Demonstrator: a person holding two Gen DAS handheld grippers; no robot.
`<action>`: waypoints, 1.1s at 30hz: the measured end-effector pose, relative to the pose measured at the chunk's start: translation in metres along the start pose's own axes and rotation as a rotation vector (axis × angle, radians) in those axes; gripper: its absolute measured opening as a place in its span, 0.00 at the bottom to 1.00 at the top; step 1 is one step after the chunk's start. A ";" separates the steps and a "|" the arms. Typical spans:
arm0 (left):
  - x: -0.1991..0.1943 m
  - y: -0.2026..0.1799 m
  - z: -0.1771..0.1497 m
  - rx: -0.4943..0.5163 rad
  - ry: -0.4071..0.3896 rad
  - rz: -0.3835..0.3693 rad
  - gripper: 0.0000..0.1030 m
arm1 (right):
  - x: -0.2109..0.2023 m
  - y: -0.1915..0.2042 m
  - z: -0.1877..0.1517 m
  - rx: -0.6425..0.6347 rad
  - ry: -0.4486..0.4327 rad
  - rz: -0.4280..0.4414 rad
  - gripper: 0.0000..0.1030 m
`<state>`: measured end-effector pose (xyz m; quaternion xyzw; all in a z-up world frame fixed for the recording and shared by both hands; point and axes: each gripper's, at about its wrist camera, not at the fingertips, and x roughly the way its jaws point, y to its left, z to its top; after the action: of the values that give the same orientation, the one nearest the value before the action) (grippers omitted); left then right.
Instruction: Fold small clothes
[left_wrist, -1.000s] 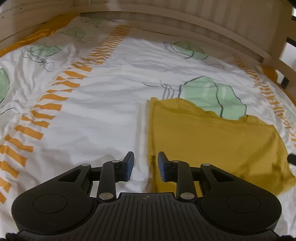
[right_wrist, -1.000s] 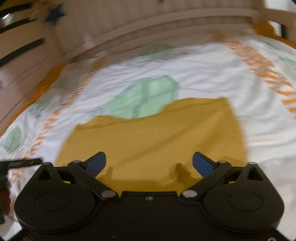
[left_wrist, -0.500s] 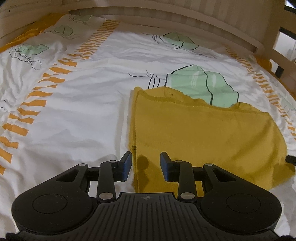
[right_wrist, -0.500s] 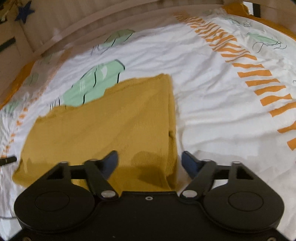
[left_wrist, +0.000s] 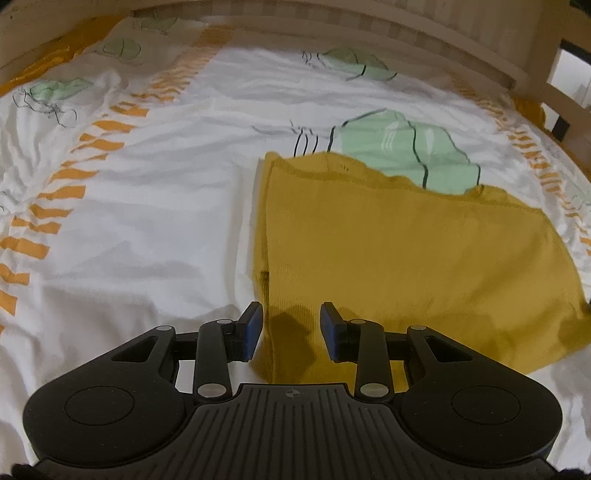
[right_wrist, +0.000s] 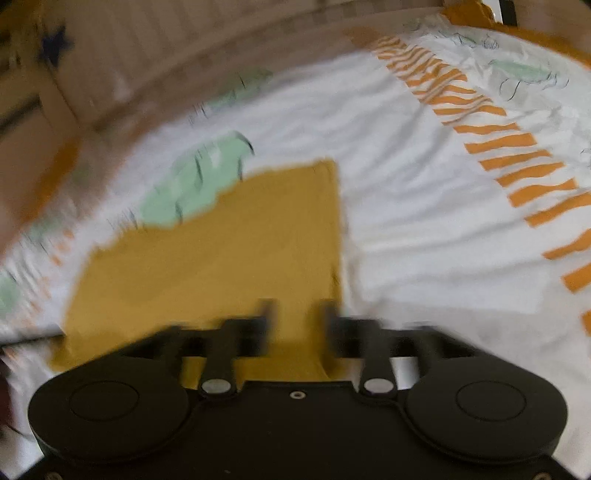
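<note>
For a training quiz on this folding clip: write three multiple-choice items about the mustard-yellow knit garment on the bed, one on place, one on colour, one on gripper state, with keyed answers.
1. Where does the mustard-yellow knit garment lie?
A. On the white printed bedsheet
B. Over the wooden bed rail
C. On the floor

2. What colour are the dashes printed in bands on the sheet?
A. Blue
B. Orange
C. Black

3. How does the left gripper stand?
A. Shut on the garment
B. Out of view
C. Open, fingers either side of the garment's near left edge

Answers:
1 A, the garment lies flat on the sheet in both views.
2 B, orange dashes run in a band across the sheet.
3 C, a clear gap shows between the blue pads, with yellow cloth seen through it.
</note>
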<state>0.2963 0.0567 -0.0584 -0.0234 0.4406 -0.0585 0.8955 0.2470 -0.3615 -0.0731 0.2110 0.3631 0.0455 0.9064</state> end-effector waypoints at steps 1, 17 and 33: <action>0.003 0.000 0.000 -0.001 0.020 0.000 0.33 | 0.002 -0.004 0.005 0.029 -0.014 0.033 0.94; 0.019 0.004 -0.004 -0.039 0.078 -0.014 0.43 | 0.070 -0.036 0.023 0.198 0.070 0.258 1.00; 0.017 0.004 0.000 -0.042 0.060 -0.024 0.45 | 0.079 -0.025 0.036 0.143 0.106 0.226 0.27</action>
<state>0.3067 0.0581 -0.0719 -0.0459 0.4680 -0.0608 0.8804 0.3275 -0.3777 -0.1111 0.3121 0.3865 0.1324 0.8577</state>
